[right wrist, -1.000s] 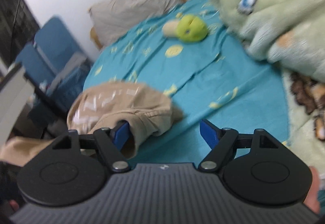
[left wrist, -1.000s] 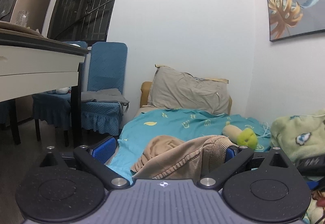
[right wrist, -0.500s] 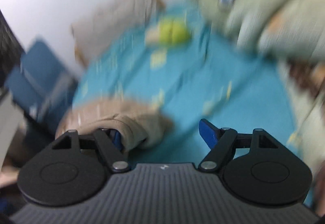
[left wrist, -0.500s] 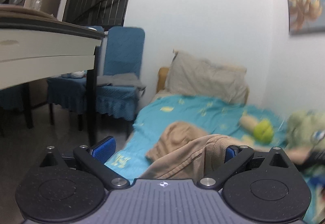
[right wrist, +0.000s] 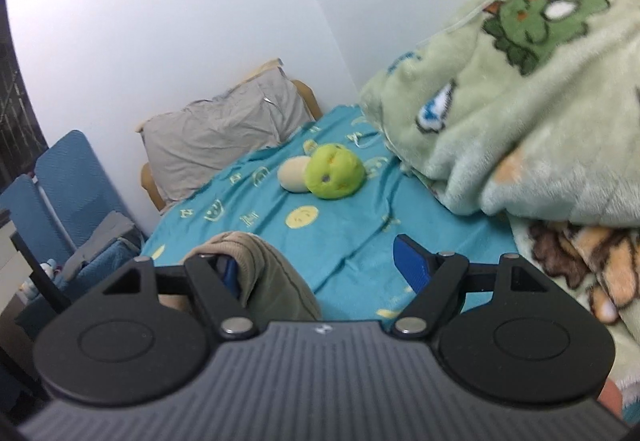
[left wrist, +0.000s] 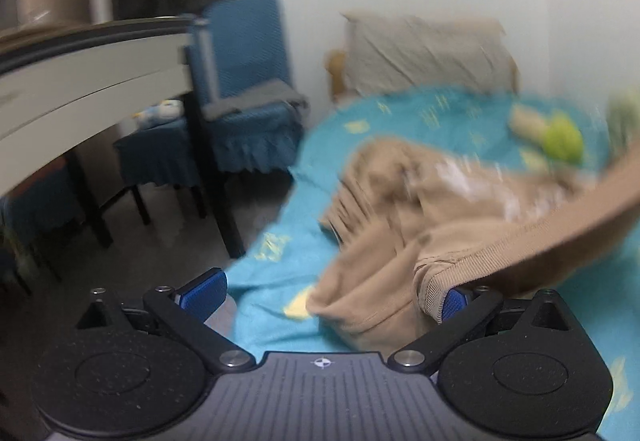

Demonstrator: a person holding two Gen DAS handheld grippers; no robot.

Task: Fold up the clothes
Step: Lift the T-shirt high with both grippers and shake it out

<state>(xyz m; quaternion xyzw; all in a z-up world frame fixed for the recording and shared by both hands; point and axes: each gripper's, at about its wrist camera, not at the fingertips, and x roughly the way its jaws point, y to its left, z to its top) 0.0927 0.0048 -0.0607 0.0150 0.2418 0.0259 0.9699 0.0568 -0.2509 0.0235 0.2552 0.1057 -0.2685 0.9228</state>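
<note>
The tan garment (left wrist: 424,209) stretches between both grippers, its ribbed hem running rightward from the left gripper (left wrist: 328,293). Each tool gapes wide, with cloth draped over one finger only: the left gripper's right finger, the right gripper's (right wrist: 320,261) left finger.

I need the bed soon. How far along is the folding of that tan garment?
Barely started. Nothing looks folded: the tan garment lies bunched on the teal sheet. In hand: both grippers stand open, the left gripper and right gripper each with ribbed hem draped over one finger. Left: spreading it flat and every fold.
</note>
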